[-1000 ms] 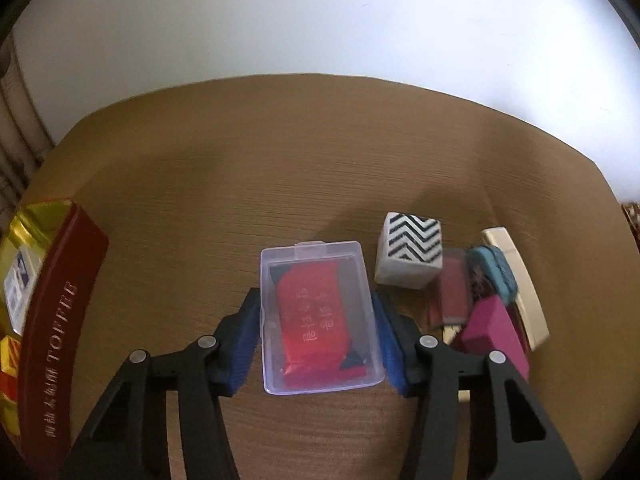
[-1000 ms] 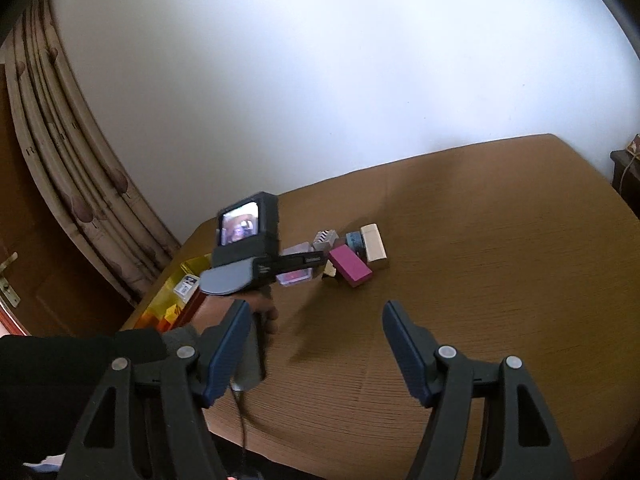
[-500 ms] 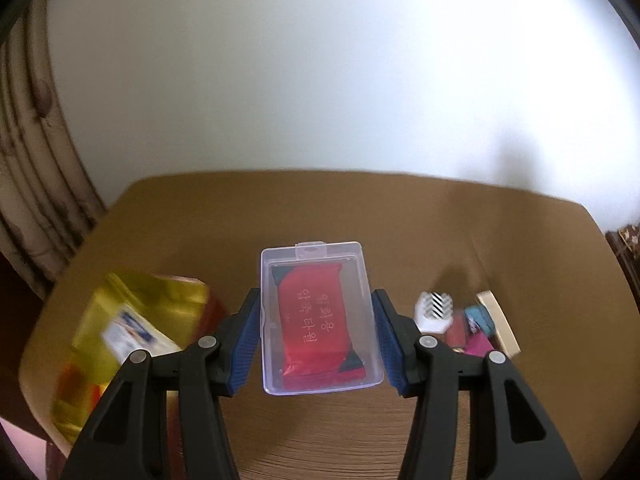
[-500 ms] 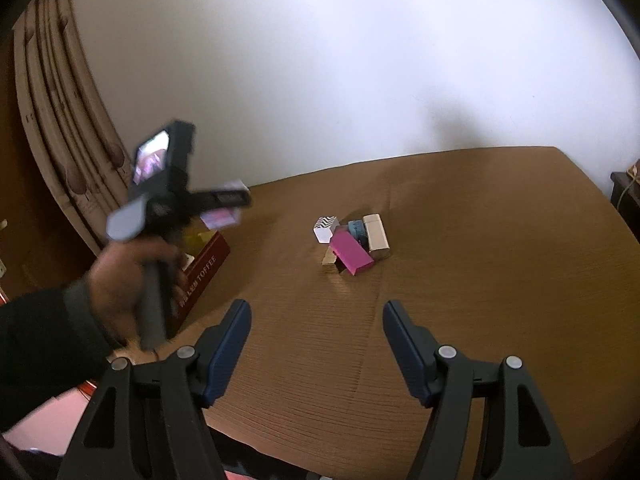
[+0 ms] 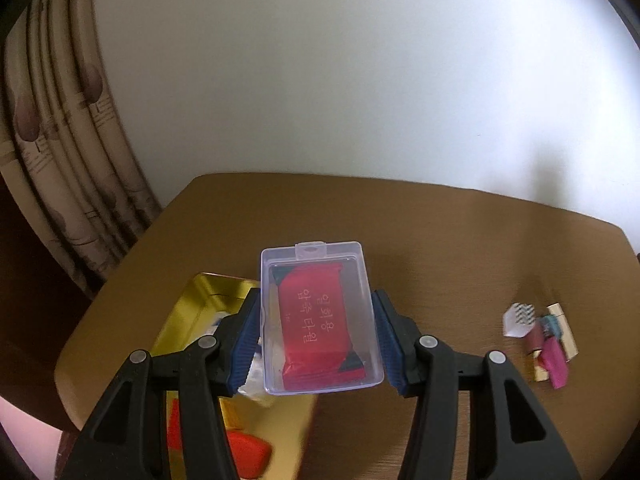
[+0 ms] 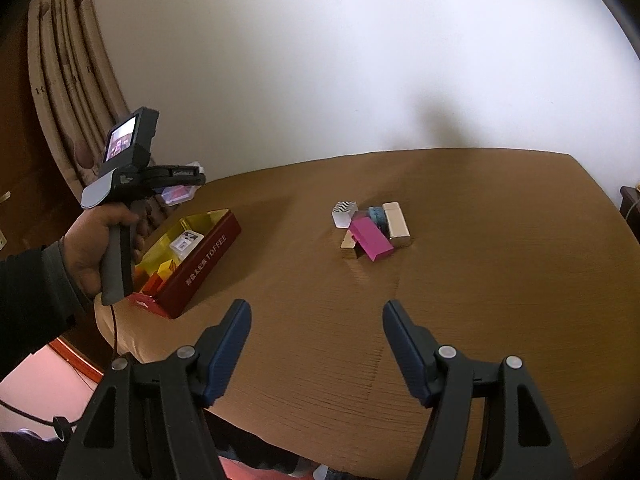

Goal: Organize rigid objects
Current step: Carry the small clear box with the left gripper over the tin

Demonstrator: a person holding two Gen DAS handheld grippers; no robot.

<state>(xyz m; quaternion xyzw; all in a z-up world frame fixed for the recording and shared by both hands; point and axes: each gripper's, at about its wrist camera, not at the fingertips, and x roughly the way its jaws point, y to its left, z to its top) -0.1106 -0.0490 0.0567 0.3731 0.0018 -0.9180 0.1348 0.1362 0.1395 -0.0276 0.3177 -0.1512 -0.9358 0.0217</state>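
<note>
My left gripper [image 5: 316, 334] is shut on a clear plastic case [image 5: 318, 316] with a red packet inside, held in the air above the open gold-lined toffee tin [image 5: 192, 320]. In the right wrist view the same case [image 6: 180, 192] shows in the left gripper [image 6: 188, 178] above the red tin [image 6: 200, 256], which holds several small items. A pile of small boxes [image 6: 370, 226] lies mid-table: a zigzag-patterned white one, a magenta one, a teal one and a cream one. My right gripper [image 6: 316, 344] hangs open and empty over the table's near part.
The brown table [image 6: 480, 300] ends close to the tin at the left, with a patterned curtain [image 5: 68, 152] beyond. A person's hand and dark sleeve [image 6: 36, 280] hold the left gripper. The box pile [image 5: 540, 340] sits at the far right in the left wrist view.
My left gripper has lifted the clear case away from the box pile and carried it left, over the tin. The right gripper has stayed open and shifted slightly.
</note>
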